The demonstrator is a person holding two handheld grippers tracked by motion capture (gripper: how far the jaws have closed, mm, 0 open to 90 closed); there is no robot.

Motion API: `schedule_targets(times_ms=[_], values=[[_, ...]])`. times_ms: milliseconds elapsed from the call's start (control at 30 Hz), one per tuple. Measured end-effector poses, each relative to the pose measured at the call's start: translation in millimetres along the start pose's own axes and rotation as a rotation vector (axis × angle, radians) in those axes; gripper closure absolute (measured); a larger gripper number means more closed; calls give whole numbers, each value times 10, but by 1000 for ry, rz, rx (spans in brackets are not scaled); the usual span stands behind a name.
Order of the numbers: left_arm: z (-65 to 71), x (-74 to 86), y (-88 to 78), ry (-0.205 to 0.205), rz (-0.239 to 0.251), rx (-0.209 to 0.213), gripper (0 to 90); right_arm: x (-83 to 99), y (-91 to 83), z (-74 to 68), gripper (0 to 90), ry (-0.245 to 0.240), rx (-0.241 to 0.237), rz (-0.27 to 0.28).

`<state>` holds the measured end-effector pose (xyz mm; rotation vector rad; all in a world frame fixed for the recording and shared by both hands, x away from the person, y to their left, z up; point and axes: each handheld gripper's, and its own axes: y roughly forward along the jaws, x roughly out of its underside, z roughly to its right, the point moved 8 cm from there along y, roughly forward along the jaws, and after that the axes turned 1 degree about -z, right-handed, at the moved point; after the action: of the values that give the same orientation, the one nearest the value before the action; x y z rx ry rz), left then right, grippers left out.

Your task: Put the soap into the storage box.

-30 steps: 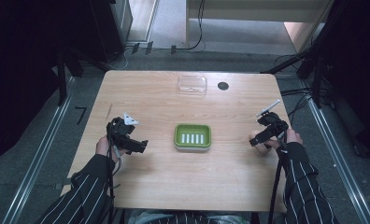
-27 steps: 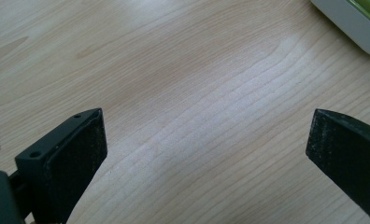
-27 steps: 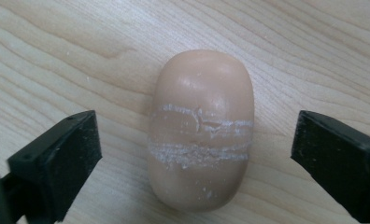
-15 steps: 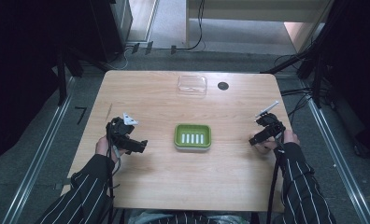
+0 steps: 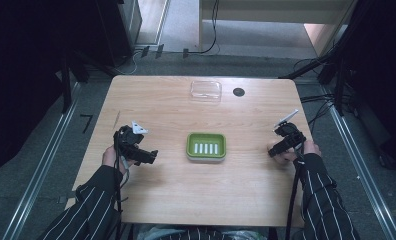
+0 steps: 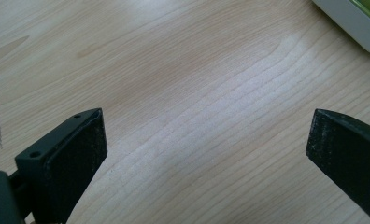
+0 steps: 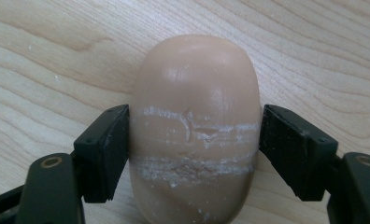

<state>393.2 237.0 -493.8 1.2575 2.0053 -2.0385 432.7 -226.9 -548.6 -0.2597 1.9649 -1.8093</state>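
A clear plastic lid (image 5: 206, 90) lies near the counter's (image 5: 151, 107) far edge, with a small dark round hole (image 5: 238, 92) just beside it, toward the far right corner. Cables (image 5: 213, 30) trail across the floor (image 5: 256, 35) beyond.

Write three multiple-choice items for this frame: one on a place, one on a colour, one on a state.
1. Where is the clear box?
A. at the table's far edge
B. beside the left tool
C. in the dish

2. What colour is the dish?
A. blue
B. green
C. red

3. What is the right tool doing?
A. gaping with nothing in it
B. clamping the dish
C. clamping a soap bar

Answers: 1 A, it sits near the far edge in the high view. 2 B, its inside is green. 3 C, both jaws press the bar's sides.
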Motion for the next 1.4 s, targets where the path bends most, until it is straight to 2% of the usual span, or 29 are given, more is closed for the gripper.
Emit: schedule_targets(times_ms=[300, 367, 400, 867, 1000, 1167, 1400], values=[[1, 2, 3, 0, -1, 0, 0, 16, 15, 1, 281, 1, -5, -24], [2, 2, 3, 1, -1, 0, 0, 16, 16, 2, 295, -4, -1, -27], [4, 2, 2, 1, -2, 0, 0, 15, 9, 1, 333, -9, 5, -27], [3, 1, -1, 4, -1, 1, 0, 26, 2, -2, 341, -4, 14, -45], [4, 0, -1, 4, 0, 2, 0, 23, -27, 1, 341, 0, 6, -33], [3, -3, -7, 7, 2, 0, 0, 37, -63, -5, 341, -14, 7, -44], [5, -2, -5, 6, 2, 2, 0, -3, -149, -38, 341, -31, -3, -17]])
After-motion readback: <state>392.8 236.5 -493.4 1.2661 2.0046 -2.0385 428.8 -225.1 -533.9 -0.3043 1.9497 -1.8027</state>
